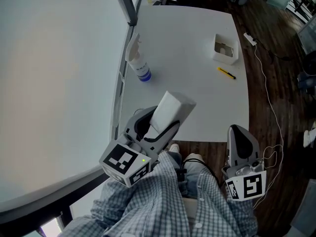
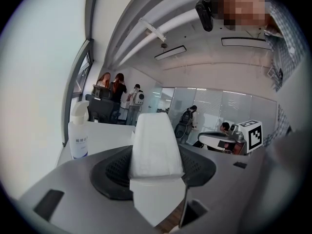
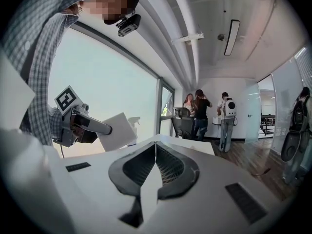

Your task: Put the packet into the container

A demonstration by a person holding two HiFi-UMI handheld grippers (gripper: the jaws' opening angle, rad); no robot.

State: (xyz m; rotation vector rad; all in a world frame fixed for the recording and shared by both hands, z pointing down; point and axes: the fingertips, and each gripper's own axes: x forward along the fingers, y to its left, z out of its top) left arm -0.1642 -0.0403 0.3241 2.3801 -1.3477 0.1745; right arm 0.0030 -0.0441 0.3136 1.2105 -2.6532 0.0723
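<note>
Our left gripper's [image 2: 156,172] fingers [image 2: 113,170] clamp the near end of the white packet [image 2: 155,145] — most of it juts free, so it may tilt or slip. The small container [image 1: 225,58] sits well apart across the surface [image 1: 187,58] — a skewed packet could catch its rim. The right gripper's [image 3: 155,172] fingers are together, empty.

Spray bottle [image 1: 140,67] and yellow pen [image 1: 227,73], well apart on white table [image 1: 187,33]

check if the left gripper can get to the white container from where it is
Probably yes, with a long reach: the table between the left gripper, shut on the packet, and the container is bare. The spray bottle stands off to the left.
</note>
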